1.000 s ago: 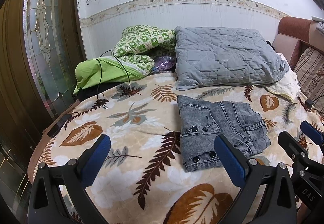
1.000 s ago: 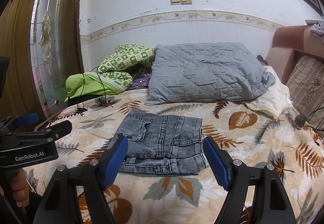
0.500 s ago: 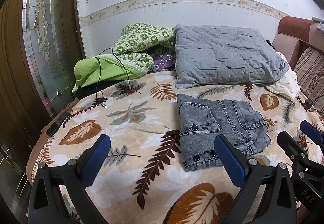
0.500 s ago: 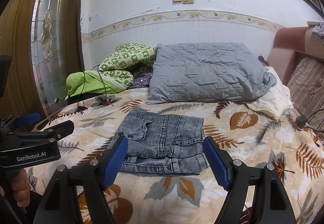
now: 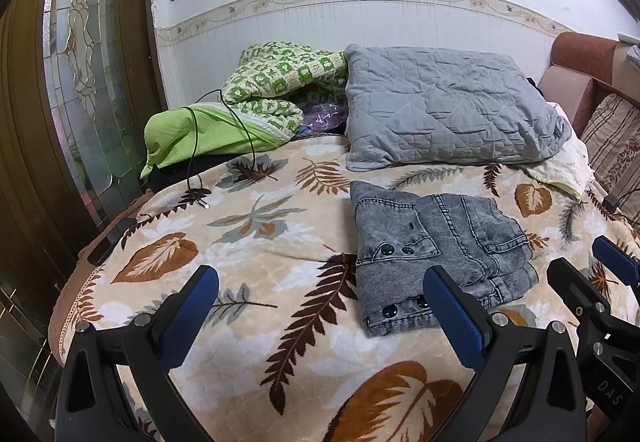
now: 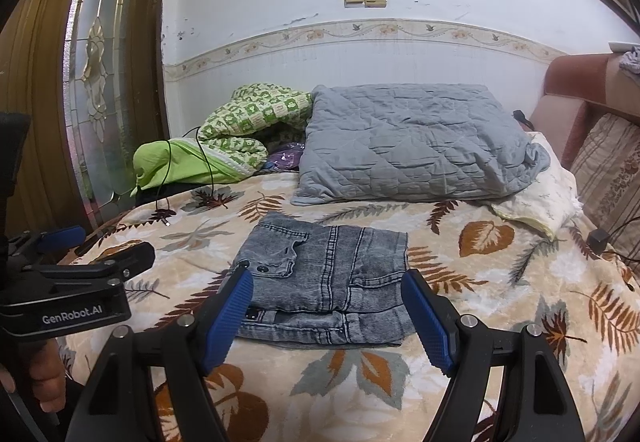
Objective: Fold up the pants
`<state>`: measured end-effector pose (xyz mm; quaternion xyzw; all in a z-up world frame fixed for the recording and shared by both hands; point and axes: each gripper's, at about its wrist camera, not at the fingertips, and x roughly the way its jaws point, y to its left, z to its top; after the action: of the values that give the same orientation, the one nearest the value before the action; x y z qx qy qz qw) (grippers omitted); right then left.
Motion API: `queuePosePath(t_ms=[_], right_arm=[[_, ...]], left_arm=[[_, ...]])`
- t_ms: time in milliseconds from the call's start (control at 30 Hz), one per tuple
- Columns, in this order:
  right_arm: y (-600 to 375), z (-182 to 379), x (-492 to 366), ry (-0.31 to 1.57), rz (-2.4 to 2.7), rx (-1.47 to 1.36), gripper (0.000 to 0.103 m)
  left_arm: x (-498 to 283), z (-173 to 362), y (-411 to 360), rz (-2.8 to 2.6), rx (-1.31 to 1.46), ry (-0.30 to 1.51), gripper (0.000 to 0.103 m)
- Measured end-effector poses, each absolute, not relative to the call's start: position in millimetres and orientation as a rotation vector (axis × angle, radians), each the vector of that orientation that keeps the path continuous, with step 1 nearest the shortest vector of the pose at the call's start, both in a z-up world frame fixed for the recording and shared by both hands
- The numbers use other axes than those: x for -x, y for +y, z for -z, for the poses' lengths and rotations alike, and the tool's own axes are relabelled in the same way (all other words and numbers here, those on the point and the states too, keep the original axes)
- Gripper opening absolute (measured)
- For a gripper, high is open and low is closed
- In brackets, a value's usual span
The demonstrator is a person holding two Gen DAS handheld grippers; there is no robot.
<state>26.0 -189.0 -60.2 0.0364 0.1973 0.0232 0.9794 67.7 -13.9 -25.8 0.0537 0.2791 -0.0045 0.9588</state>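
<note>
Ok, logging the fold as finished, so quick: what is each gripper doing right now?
Left gripper: open, holding nothing.
Right gripper: open, holding nothing; the folded jeans lie free on the blanket.

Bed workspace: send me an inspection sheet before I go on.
Surface: leaf-print blanket over the bed.
Job's things: jeans folded into a compact stack, lying flat.
Clutter: grey pillow, green quilt, cream cloth at the far side.
Grippers: left hand-held gripper and right hand-held gripper open, empty, above the blanket.
Cables: black cable over the quilt; charger at right.
Surroundings: glazed wooden door, sofa.
</note>
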Motion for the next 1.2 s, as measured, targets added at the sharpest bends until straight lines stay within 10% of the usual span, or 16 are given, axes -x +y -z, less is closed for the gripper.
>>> queuePosePath(t_ms=[1200], right_arm=[[-154.2, 77.1, -57.3, 0.457, -0.092, -0.010, 0.080]], left_arm=[[-96.0, 50.8, 17.9, 0.005, -0.041, 0.642, 0.102]])
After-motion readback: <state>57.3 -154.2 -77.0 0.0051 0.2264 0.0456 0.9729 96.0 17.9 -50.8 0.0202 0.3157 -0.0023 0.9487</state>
